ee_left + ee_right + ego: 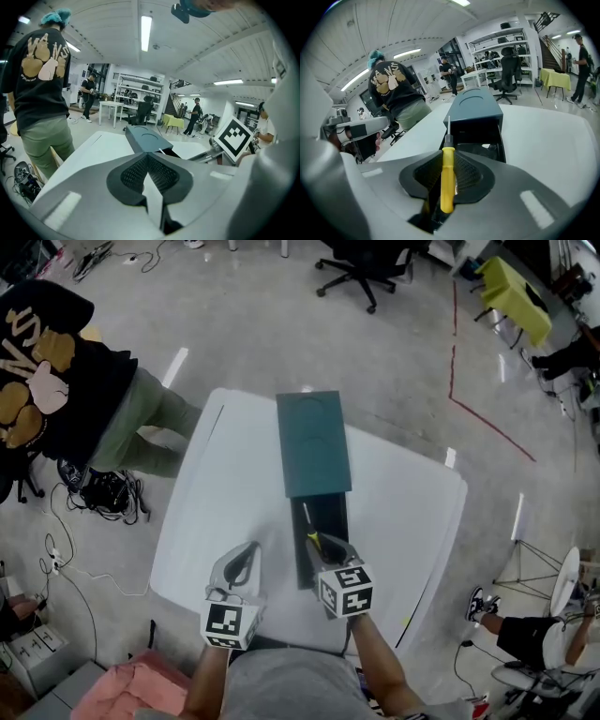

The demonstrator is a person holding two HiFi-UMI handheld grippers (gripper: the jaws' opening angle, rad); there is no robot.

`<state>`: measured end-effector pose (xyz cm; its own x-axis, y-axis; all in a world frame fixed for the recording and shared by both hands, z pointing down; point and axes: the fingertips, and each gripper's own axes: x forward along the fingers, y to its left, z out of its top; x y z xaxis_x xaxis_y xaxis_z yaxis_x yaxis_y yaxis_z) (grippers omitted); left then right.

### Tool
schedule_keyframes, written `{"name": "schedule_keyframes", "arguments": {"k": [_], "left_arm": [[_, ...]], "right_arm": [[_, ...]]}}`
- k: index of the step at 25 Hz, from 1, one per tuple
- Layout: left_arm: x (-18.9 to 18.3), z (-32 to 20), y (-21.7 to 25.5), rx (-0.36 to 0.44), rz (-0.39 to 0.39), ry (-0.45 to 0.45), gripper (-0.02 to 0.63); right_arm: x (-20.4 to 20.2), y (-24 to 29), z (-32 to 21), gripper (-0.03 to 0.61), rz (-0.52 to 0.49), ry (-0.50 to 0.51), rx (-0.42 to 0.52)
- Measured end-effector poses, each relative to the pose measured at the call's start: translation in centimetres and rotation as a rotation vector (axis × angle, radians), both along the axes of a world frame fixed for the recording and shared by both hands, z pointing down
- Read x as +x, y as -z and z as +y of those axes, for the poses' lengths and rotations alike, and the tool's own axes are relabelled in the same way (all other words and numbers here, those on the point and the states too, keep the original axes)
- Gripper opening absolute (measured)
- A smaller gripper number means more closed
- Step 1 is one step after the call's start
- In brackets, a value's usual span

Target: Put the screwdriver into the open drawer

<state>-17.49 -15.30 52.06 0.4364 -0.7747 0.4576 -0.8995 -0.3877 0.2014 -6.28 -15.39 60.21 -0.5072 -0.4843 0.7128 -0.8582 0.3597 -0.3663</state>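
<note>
Gripping the screwdriver [447, 176] by its yellow handle, the jaws of the right gripper [449, 164] are closed on it, with the metal shaft projecting forward past the jaw tips toward the open drawer [323, 521]. In the head view the screwdriver is seen over the near left part of that drawer, held in the jaws and not lying in it. The drawer is dark inside and is pulled out toward the person from a teal cabinet [314, 442], which is stood on a white bench [225, 512]. The left gripper [246, 559] is held just left of the drawer, over the bench; its jaws are closed together with nothing between them. A marker cube is carried at the rear of each gripper. A bystander [66, 381] in a black printed shirt and green trousers is noted beside the bench's far left corner.
</note>
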Motion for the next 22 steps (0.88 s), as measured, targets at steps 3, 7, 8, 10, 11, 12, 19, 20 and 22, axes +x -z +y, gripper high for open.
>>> {"name": "schedule_keyframes", "arguments": {"k": [3, 7, 8, 10, 11, 12, 19, 20, 22], "left_arm": [[-0.3, -0.5, -0.6, -0.015, 0.002, 0.0, 0.011], [-0.4, -1.3, -1.5, -0.029, 0.008, 0.003, 0.011], [-0.4, -1.5, -1.6, -0.032, 0.01, 0.003, 0.011], [-0.5, -1.7, -1.9, -0.037, 0.012, 0.003, 0.011], [-0.5, -1.8, -2.0, -0.04, 0.012, 0.003, 0.011], [-0.6, -1.9, -2.2, -0.042, 0.012, 0.002, 0.011], [-1.0, -2.1, -3.2, -0.063, 0.011, 0.007, 0.011], [-1.1, -2.1, -3.4, -0.065, 0.01, 0.008, 0.011], [-1.3, -2.2, -3.5, -0.069, 0.01, 0.011, 0.011]], "right_arm": [[-0.3, -0.9, -0.4, 0.077, 0.005, 0.001, -0.028], [-0.3, -2.1, -1.0, 0.076, 0.012, 0.003, -0.052], [-0.3, -2.4, -1.1, 0.075, 0.014, 0.003, -0.058], [-0.5, -2.9, -1.3, 0.077, 0.016, 0.003, -0.071], [-0.6, -3.2, -1.4, 0.077, 0.017, 0.004, -0.076], [-0.7, -3.4, -1.5, 0.076, 0.017, 0.006, -0.081], [-1.4, -4.9, -1.8, 0.077, 0.026, 0.014, -0.112], [-1.5, -5.1, -1.8, 0.077, 0.027, 0.016, -0.116], [-1.6, -5.3, -1.9, 0.077, 0.027, 0.018, -0.123]]}}
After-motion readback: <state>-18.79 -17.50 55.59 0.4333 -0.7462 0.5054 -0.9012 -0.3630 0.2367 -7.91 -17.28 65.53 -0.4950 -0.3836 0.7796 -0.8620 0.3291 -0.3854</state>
